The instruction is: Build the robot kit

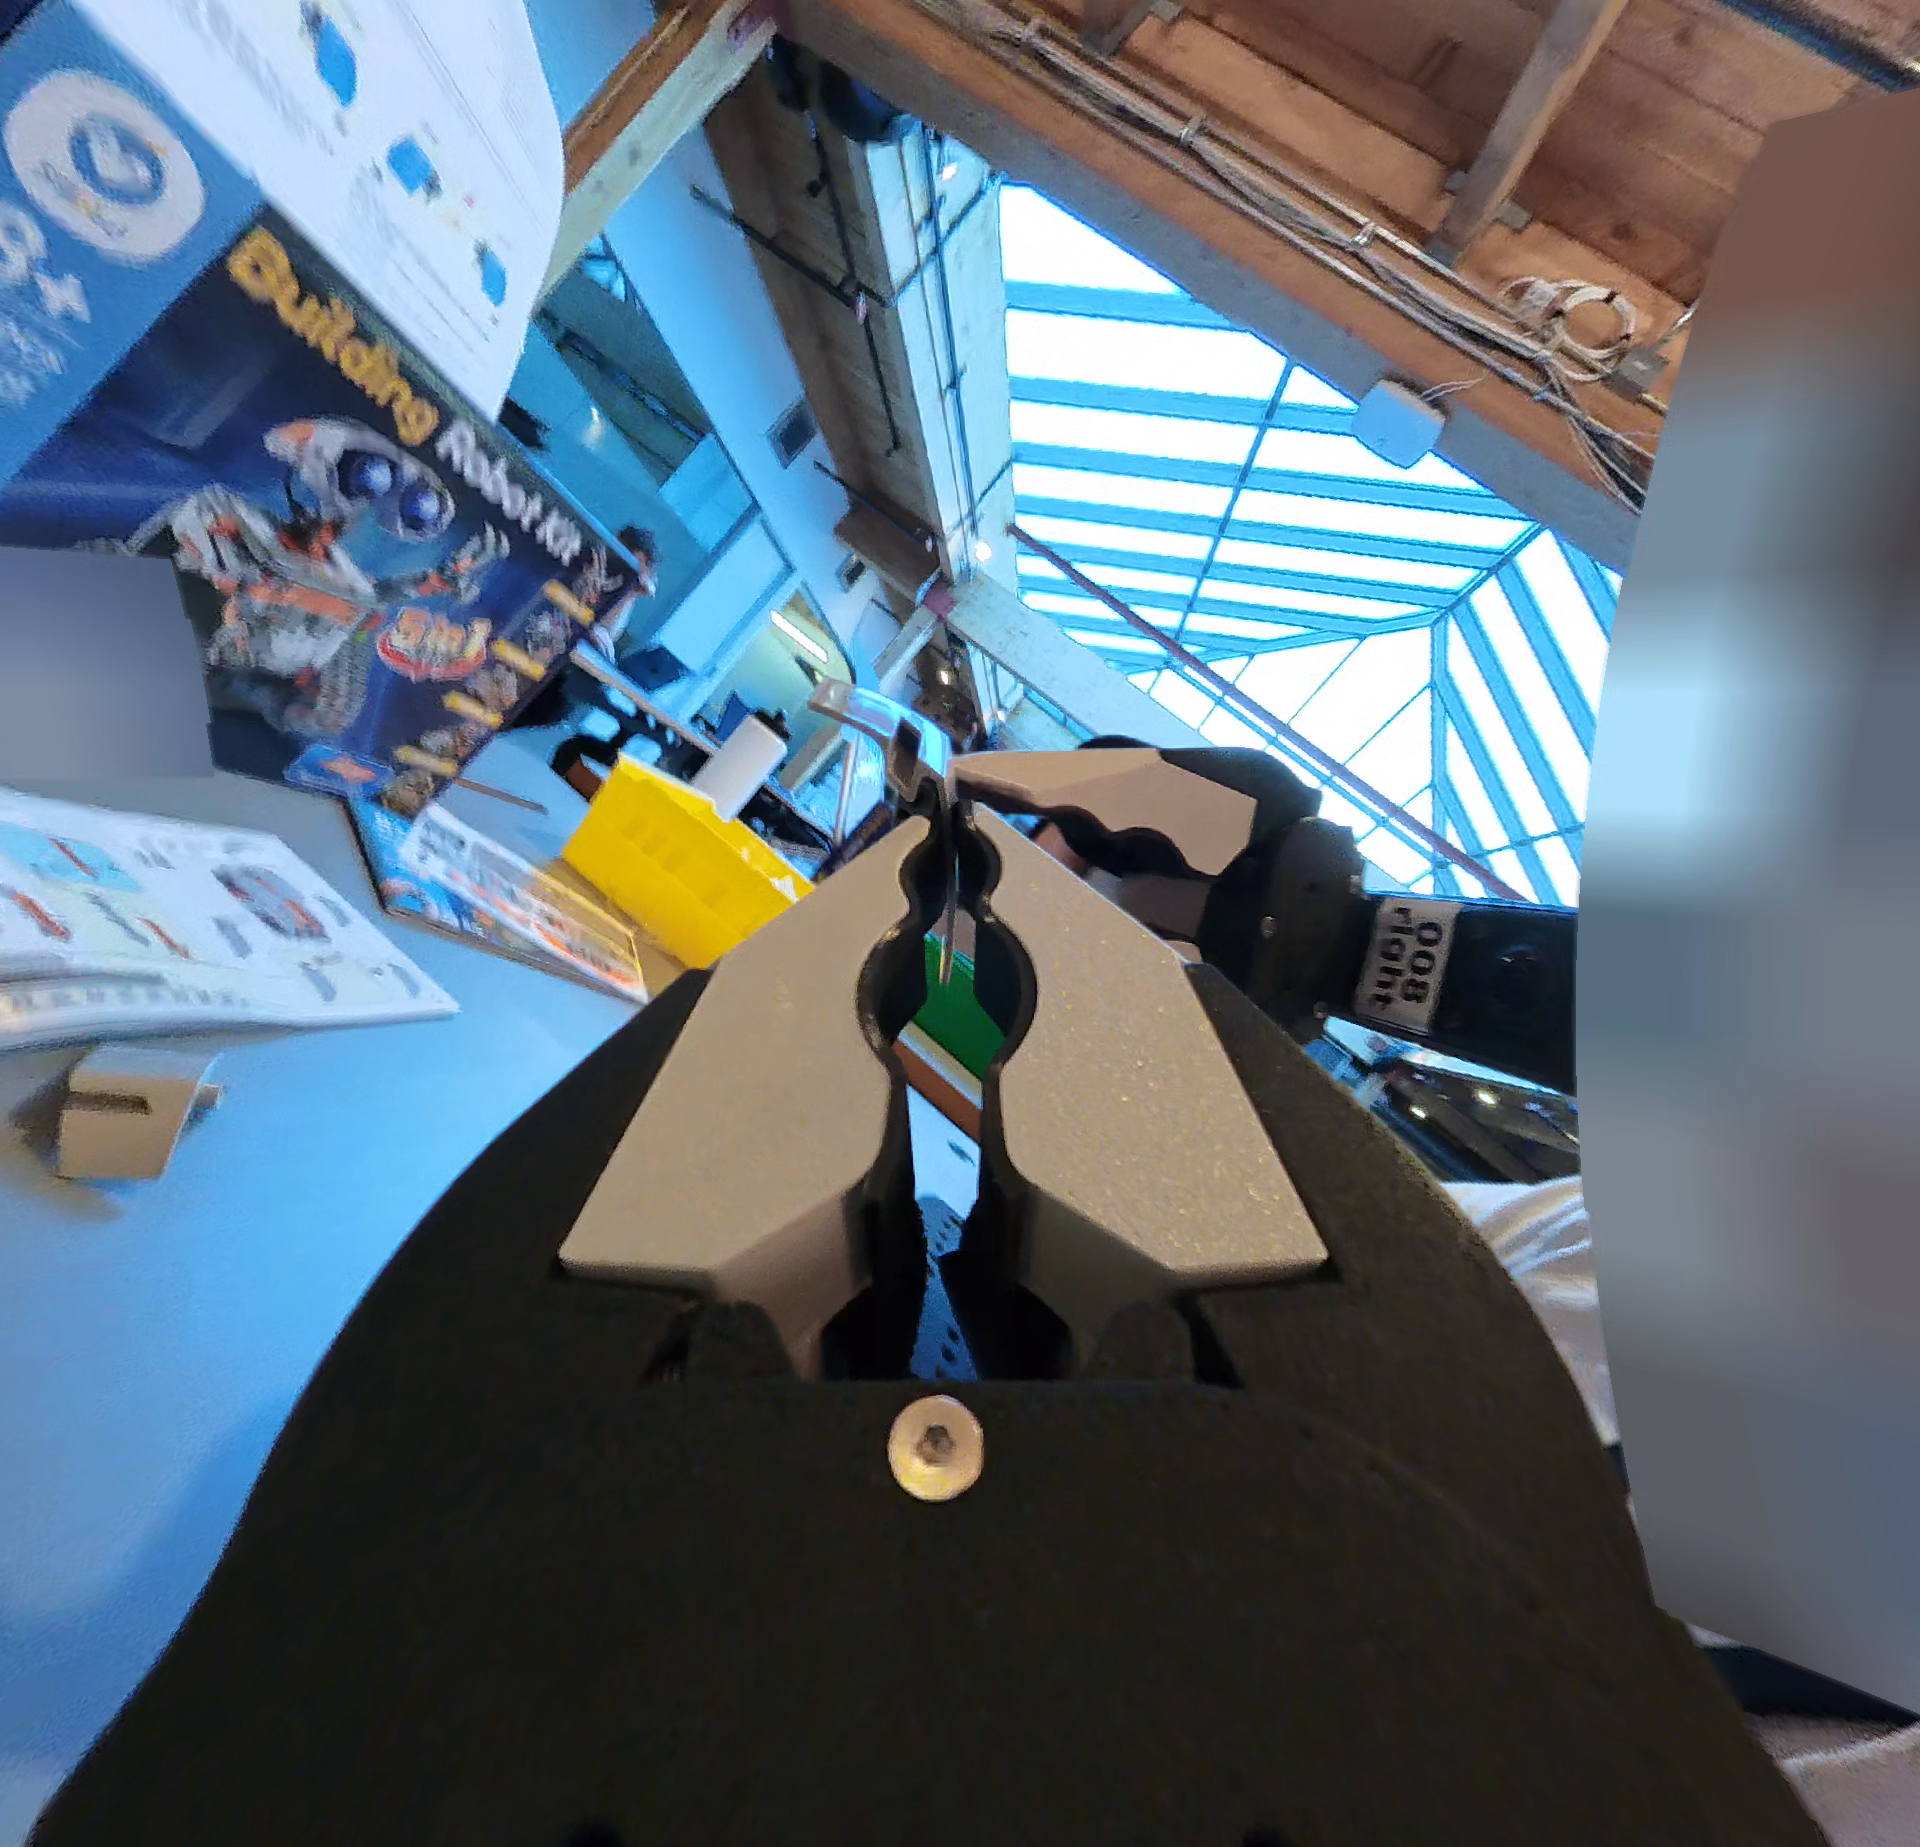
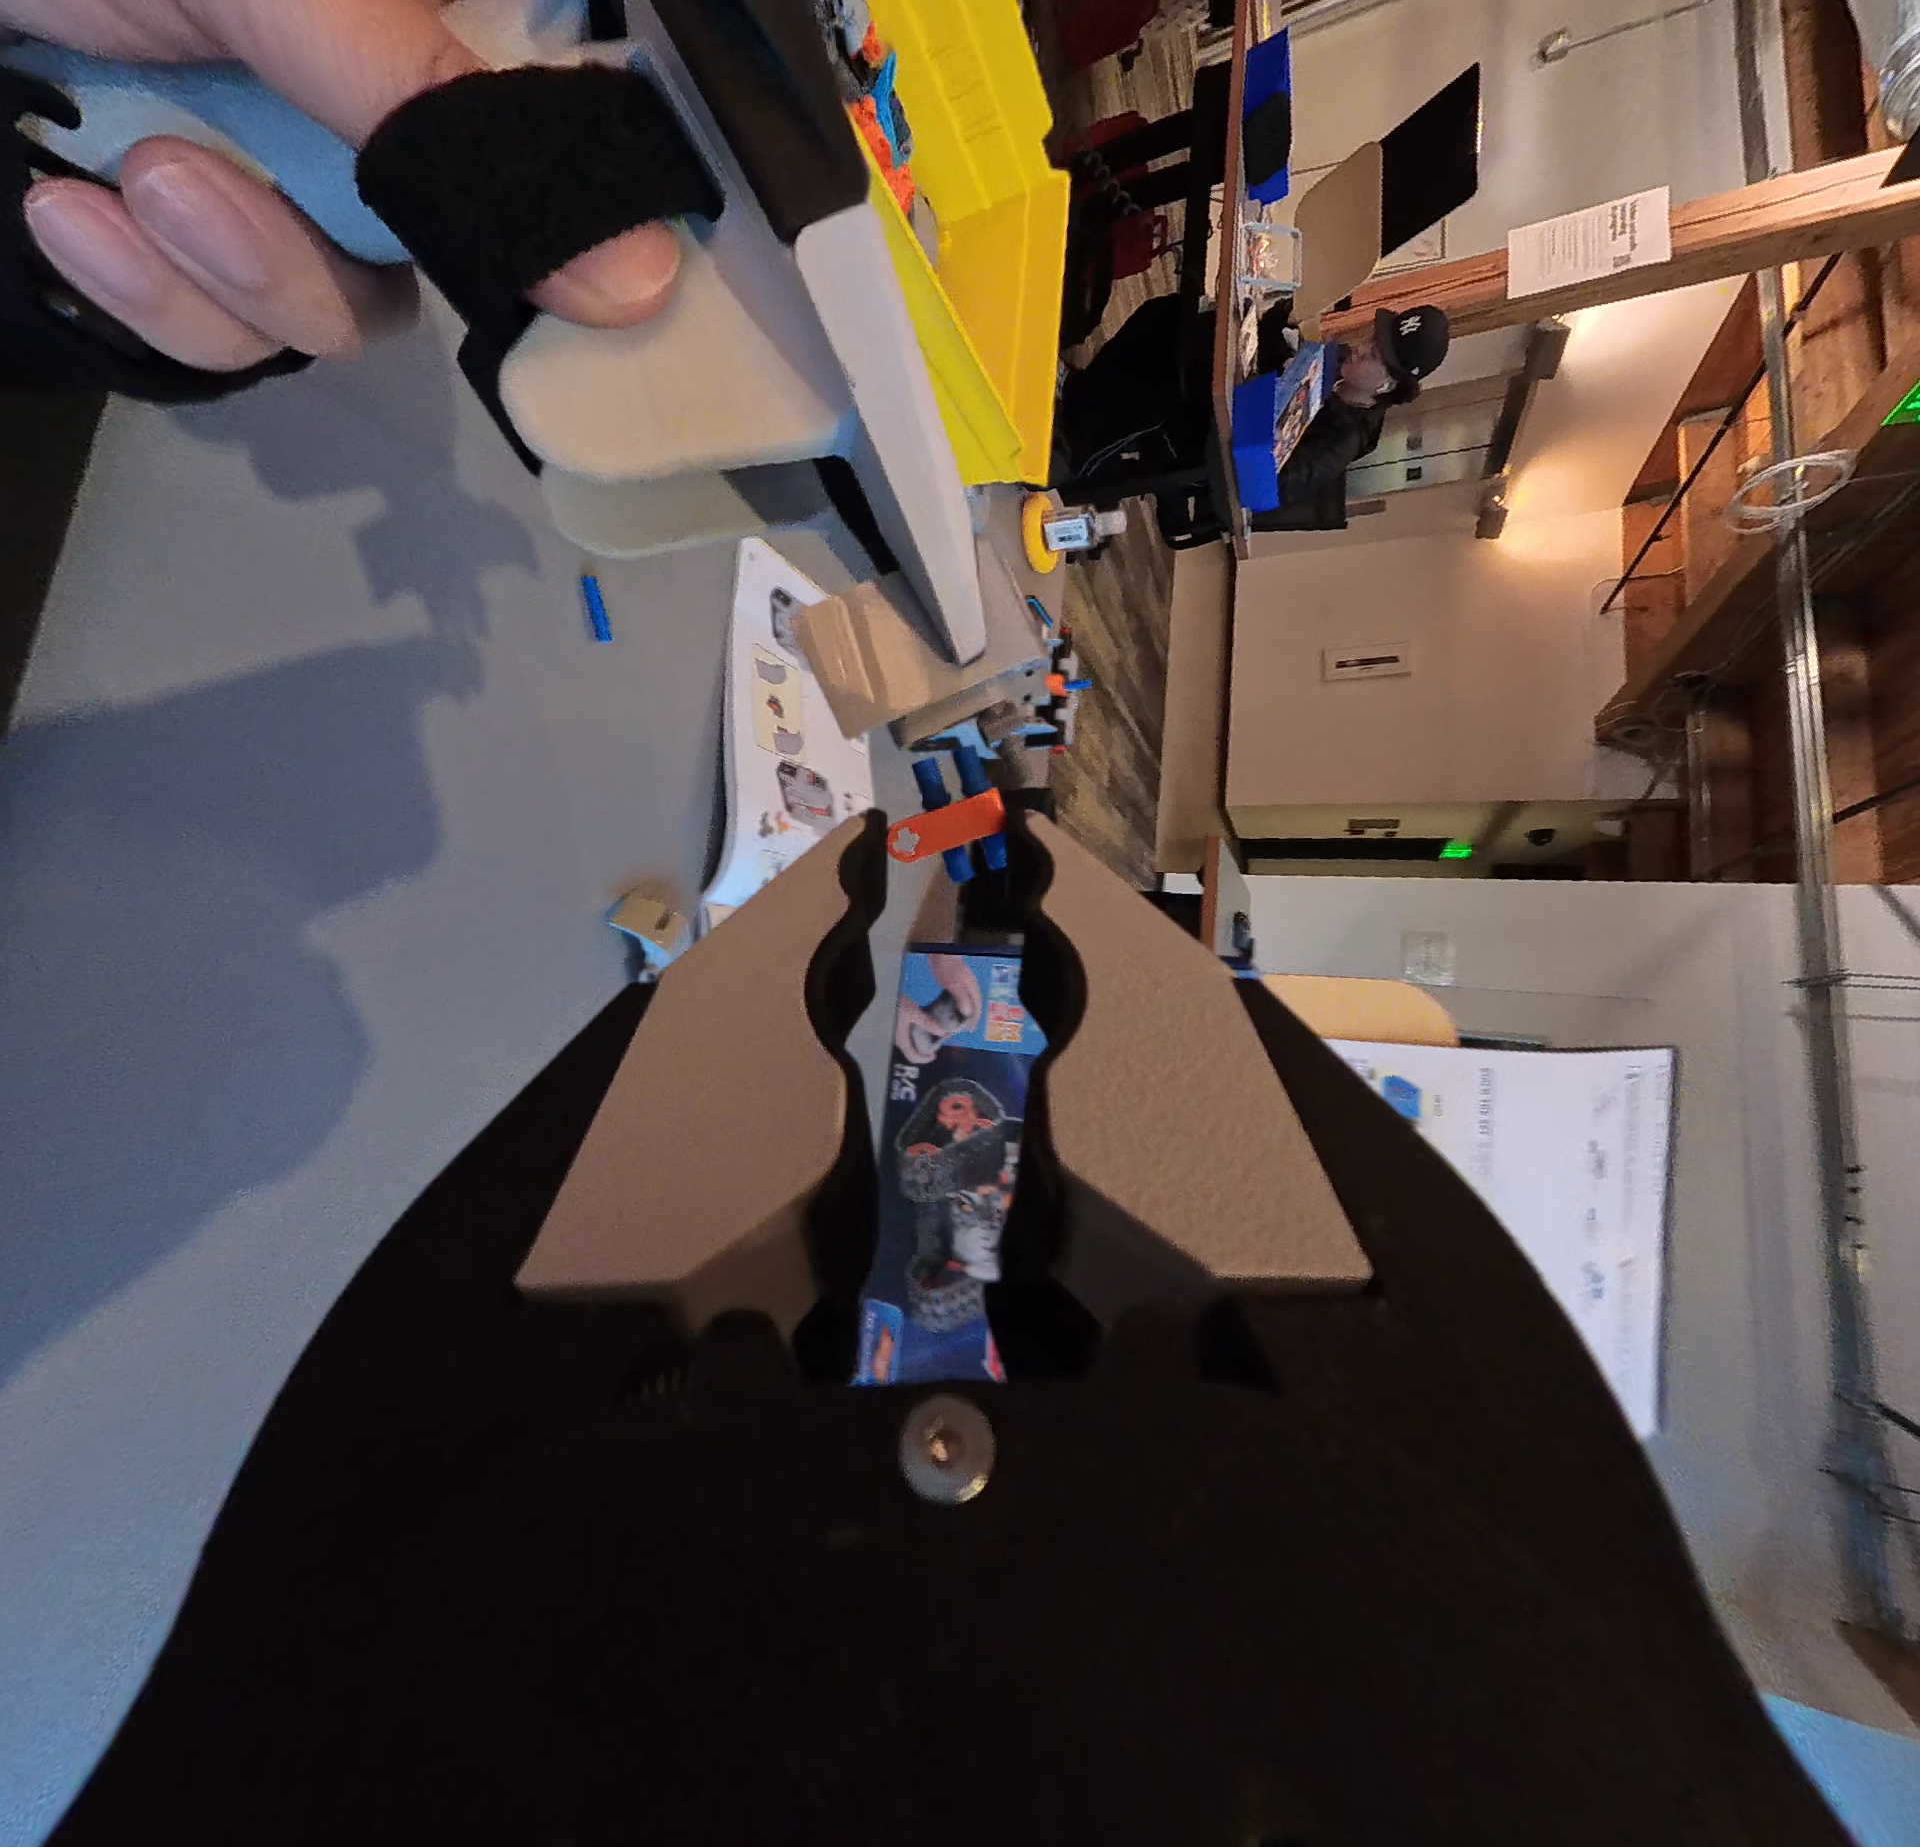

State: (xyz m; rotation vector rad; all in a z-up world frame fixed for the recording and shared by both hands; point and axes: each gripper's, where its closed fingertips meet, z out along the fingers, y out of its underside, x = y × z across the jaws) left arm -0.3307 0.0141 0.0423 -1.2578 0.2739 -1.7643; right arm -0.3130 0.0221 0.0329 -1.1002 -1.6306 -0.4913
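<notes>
— Well, what has the left tool [image 1: 940, 821] got?

— A thin plate [image 1: 948, 914], seen edge-on. The tool is clenched on it, with the pads pressed to both faces. At 12 o'clock from the tips a grey strip [image 1: 878, 722] sticks up and bends towards 10 o'clock.

— And the right tool [image 2: 951, 831]?

— Its fingertips sit on either side of an orange bar [image 2: 945, 829] with a shaped hole in one end, and blue pegs [image 2: 966, 789] are just behind it. I cannot tell whether the tool is gripping the bar or only framing it.

— Are the two tools close together?

— They are tip to tip. In the left wrist view the right tool comes in from 3 o'clock and meets the left one's tips. In the right wrist view the left tool reaches down from 11 o'clock, held by a hand [image 2: 208, 135], and it ends at a grey block [image 2: 987, 696] that carries blue and orange pieces.

— What is around them?

— There is a grey counter [image 1: 208, 1330] underneath. In the left wrist view a yellow bin [image 1: 665, 862] is at 10 o'clock and an open booklet [image 1: 208, 914] at 9 o'clock. A dark-blue kit box [image 1: 343, 550] stands behind the booklet, and a small grey piece [image 1: 114, 1111] lies at 8 o'clock. In the right wrist view a loose blue peg [image 2: 594, 608] lies on the counter at 10 o'clock, and a person [image 2: 1361, 384] sits well away at 1 o'clock.
</notes>
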